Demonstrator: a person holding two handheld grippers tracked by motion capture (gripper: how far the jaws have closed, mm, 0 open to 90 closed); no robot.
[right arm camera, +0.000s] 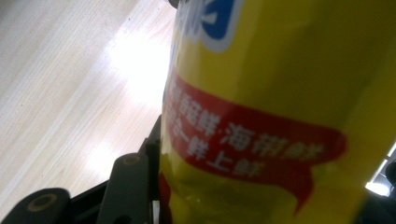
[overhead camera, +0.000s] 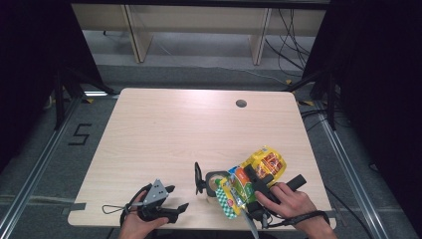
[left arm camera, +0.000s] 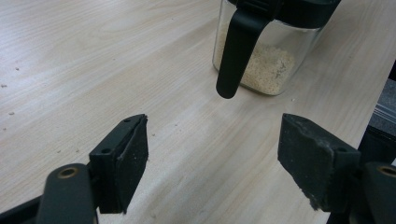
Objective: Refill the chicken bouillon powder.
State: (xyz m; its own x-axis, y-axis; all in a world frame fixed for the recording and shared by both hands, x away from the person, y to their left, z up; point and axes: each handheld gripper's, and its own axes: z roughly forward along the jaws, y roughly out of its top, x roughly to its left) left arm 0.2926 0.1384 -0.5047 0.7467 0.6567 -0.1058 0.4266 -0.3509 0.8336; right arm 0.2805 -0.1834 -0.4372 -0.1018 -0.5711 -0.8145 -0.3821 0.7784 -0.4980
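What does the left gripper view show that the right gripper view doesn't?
The left gripper view alone shows a glass jar with pale granules at its bottom and a black lid whose long black tab hangs down its side, plus the left gripper with its jaws wide apart and nothing between them. The right gripper view alone shows a yellow packet close up, with a red band of white print, and one black jaw against its side. Both share the light wooden table.
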